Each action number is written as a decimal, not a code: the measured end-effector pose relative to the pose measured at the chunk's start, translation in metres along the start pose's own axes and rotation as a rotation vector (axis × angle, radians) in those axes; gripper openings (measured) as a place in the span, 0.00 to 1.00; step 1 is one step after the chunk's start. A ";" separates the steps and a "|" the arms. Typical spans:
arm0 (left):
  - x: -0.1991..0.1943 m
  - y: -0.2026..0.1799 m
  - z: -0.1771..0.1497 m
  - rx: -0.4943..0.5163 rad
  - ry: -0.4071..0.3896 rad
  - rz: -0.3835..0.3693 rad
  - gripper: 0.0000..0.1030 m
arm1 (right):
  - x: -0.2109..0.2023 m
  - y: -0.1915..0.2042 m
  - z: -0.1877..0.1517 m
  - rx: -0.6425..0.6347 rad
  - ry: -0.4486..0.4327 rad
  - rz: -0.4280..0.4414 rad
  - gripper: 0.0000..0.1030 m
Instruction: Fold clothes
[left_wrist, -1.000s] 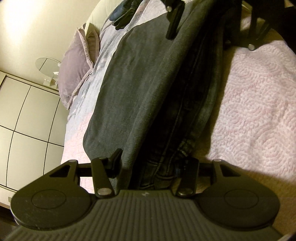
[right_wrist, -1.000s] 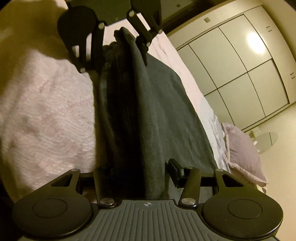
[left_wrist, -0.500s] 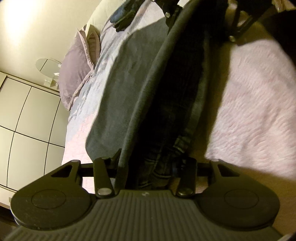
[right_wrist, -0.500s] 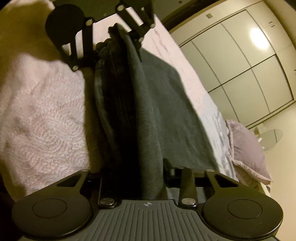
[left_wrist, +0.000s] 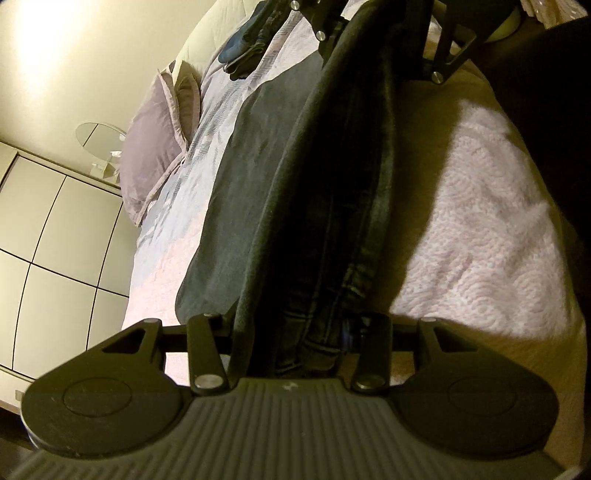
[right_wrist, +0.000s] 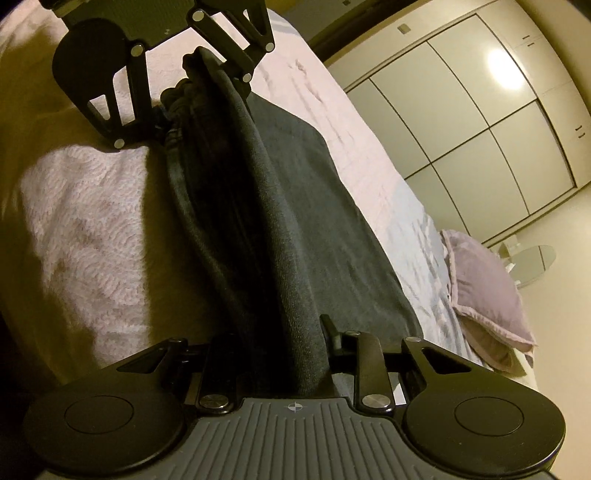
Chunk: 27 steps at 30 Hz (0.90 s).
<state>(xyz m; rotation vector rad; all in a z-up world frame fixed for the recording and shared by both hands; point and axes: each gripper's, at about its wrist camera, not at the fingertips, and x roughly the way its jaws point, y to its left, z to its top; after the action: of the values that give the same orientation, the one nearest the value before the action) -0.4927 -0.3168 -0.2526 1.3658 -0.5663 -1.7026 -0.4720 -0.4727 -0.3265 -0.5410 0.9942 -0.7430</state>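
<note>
You hold the dark jeans taut between both hands above the pink bedspread, your left claw clamped on one bunched end and your right claw apparently clamped on the other, the fabric hiding its pads.

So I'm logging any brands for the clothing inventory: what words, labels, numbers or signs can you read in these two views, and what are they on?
Readable words, brands or numbers: none.
Dark jeans: no tag or label shows.
Left tool body: a tiny pale mark, too small to read.
Right tool body: a small crosshair symbol, no letters.
Wardrobe: small dark marks on the doors, too small to tell.
</note>
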 end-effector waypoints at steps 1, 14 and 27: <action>0.000 0.003 0.000 -0.004 0.000 -0.006 0.41 | -0.001 -0.002 0.000 0.004 -0.005 0.006 0.25; 0.017 0.015 -0.012 -0.011 -0.046 -0.100 0.38 | 0.008 -0.023 -0.005 0.109 -0.054 0.161 0.25; -0.029 0.149 0.063 -0.241 0.146 -0.392 0.34 | -0.033 -0.181 0.062 0.190 0.157 0.474 0.22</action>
<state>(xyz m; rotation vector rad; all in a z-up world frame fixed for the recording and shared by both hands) -0.5010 -0.3821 -0.1015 1.4739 -0.0044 -1.8847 -0.4833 -0.5581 -0.1528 -0.0719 1.1300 -0.4502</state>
